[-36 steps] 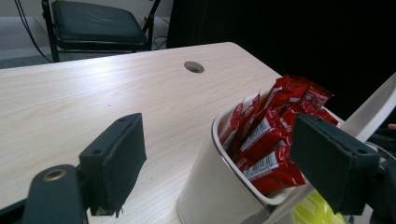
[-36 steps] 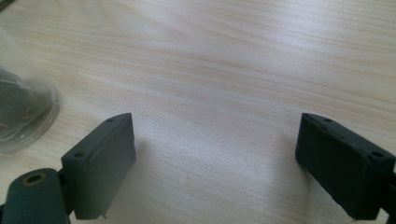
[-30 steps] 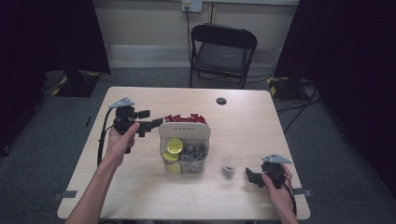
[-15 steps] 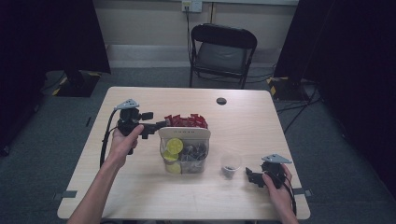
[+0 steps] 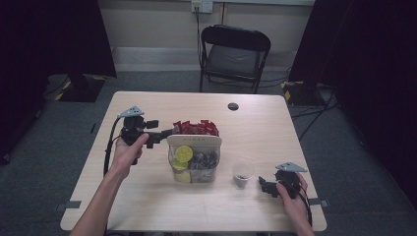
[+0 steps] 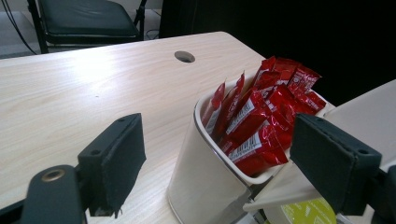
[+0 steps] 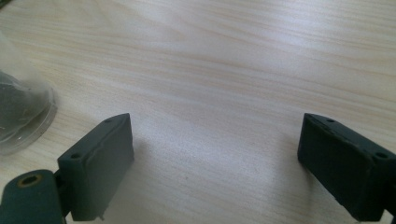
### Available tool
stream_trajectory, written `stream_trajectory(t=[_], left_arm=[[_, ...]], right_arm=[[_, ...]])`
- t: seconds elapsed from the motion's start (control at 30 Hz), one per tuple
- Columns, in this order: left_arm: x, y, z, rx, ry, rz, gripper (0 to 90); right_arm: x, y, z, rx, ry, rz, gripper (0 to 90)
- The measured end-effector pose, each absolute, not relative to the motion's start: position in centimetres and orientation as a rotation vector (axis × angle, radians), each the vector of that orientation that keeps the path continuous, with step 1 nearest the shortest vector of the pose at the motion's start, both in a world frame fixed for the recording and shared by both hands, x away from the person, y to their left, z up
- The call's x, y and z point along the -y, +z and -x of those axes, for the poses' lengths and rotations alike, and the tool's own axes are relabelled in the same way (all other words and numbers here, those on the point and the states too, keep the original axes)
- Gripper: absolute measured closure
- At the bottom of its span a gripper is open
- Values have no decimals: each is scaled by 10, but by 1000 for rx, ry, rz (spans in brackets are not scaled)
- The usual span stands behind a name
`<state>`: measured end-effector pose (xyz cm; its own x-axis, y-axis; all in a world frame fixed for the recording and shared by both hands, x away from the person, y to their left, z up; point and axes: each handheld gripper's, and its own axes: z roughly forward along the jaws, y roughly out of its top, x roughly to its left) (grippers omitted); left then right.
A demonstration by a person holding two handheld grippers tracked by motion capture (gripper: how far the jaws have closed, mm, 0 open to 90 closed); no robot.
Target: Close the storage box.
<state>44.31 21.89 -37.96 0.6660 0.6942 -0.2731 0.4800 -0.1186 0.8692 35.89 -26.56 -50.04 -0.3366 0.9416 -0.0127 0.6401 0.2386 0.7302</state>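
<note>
A white divided caddy (image 5: 194, 141) stands mid-table. Its far compartment holds red sauce packets (image 5: 195, 128); the clear near part holds lime slices (image 5: 184, 153) and dark pieces. My left gripper (image 5: 164, 133) is open, level with the caddy's left far corner. In the left gripper view its jaws straddle the rim, with the red packets (image 6: 261, 116) between them and nothing gripped (image 6: 224, 158). A small clear cup (image 5: 242, 173) with dark contents stands right of the caddy. My right gripper (image 5: 263, 186) rests open on the table just right of the cup (image 7: 21, 116), its jaws wide over bare wood (image 7: 219, 158).
The light wooden table (image 5: 147, 206) has a round cable hole (image 5: 233, 106) near its far edge. A black folding chair (image 5: 235, 54) stands behind the table. Dark curtains flank the room.
My left gripper has moved right and toward the near side, up to the caddy's packet compartment. The right gripper has stayed in place by the cup.
</note>
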Motion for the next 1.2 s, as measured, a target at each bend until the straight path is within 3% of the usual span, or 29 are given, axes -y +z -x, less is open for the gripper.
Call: stream_trajectory(t=[1.2], left_arm=[[-203,-391,-431,-916,206,-1851,169]], right_arm=[[266,-501,-361,-2071,885,-1441,84]])
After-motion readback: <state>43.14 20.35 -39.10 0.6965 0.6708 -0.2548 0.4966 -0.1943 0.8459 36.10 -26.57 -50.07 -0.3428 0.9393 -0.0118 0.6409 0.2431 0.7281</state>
